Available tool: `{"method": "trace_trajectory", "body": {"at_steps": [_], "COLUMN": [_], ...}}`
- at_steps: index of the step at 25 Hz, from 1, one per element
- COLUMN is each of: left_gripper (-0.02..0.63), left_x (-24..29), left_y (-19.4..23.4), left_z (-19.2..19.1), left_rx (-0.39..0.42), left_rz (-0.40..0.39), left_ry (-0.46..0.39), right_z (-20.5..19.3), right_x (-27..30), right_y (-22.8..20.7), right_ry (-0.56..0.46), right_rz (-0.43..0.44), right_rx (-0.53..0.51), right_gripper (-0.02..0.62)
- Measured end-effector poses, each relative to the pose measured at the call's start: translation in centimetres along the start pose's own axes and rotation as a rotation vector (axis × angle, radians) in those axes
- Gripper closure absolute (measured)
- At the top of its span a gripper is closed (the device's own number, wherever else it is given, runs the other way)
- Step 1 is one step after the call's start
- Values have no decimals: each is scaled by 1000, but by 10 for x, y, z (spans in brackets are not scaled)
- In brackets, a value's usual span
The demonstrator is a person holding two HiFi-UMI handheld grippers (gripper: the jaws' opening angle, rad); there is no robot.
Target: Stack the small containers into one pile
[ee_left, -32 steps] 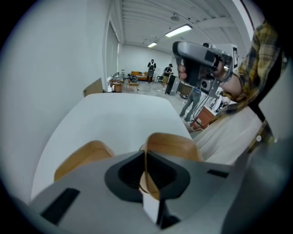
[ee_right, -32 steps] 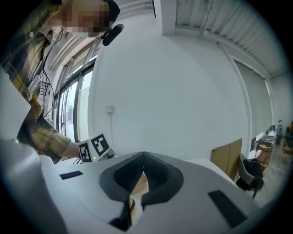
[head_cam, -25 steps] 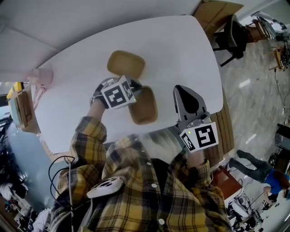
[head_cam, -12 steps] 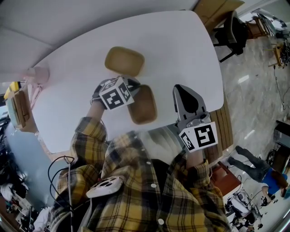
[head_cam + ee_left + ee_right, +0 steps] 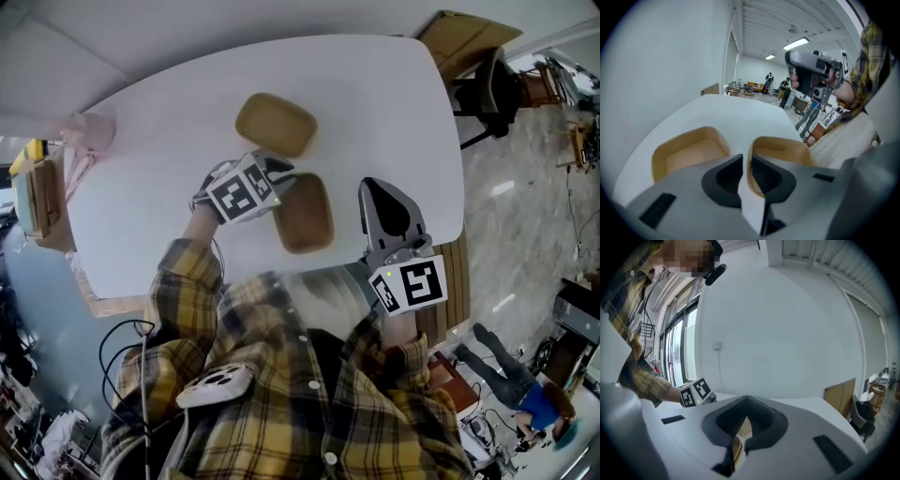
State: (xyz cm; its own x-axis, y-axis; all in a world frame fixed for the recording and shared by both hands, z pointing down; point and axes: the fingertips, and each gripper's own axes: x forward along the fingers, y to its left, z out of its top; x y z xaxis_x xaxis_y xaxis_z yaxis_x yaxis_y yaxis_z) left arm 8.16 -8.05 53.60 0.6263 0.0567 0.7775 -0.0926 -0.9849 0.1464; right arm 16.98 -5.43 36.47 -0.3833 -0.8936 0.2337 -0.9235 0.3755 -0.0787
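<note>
Two small tan containers lie on the white table point(image 5: 169, 112). The far container point(image 5: 277, 125) point(image 5: 689, 152) sits alone. My left gripper point(image 5: 281, 178) point(image 5: 746, 158) has one jaw inside the near container point(image 5: 303, 212) point(image 5: 785, 147) and one outside, shut on its left rim. My right gripper point(image 5: 375, 189) point(image 5: 743, 417) hovers over the table's near right edge. It is shut and empty, pointing towards the containers. A sliver of tan shows beyond its jaws.
A pink object point(image 5: 89, 139) sits at the table's left end. A cardboard box point(image 5: 469, 33) and a black office chair point(image 5: 487, 84) stand beyond the right end. A person point(image 5: 520, 380) is on the floor at lower right.
The head view has shifted slightly. The left gripper stays at the near container's rim, and the right gripper has kept its place.
</note>
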Motion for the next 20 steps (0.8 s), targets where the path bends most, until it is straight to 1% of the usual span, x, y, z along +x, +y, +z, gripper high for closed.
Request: {"method": "trace_trajectory", "body": {"at_steps": [3, 8, 10, 14, 17, 18, 20], "left_gripper": [571, 572, 572, 572, 572, 572, 572], "left_x": [-19, -54, -70, -99, -117, -121, -126], "left_y": [7, 19, 26, 38, 42, 43, 42], "left_z": [0, -4, -10, -34, -50, -54, -59], "left_rx": [-58, -205, -269, -395, -486, -514, -558], "left_rz": [44, 146, 214, 387, 525, 560, 603], "left_ry": [-37, -139, -181, -249, -295, -312, -343], "right_z": [4, 17, 20, 23, 23, 21, 15], "right_x": [14, 42, 58, 96, 127, 137, 155], "right_y": [7, 13, 14, 19, 22, 23, 24], "right_ry": [4, 0, 15, 70, 111, 129, 168], "right_rz": [50, 141, 185, 277, 330, 345, 370], "right_rx": [-19, -13, -43, -81, -163, -191, -235], "right_gripper": [580, 580, 580, 578, 578, 578, 578]}}
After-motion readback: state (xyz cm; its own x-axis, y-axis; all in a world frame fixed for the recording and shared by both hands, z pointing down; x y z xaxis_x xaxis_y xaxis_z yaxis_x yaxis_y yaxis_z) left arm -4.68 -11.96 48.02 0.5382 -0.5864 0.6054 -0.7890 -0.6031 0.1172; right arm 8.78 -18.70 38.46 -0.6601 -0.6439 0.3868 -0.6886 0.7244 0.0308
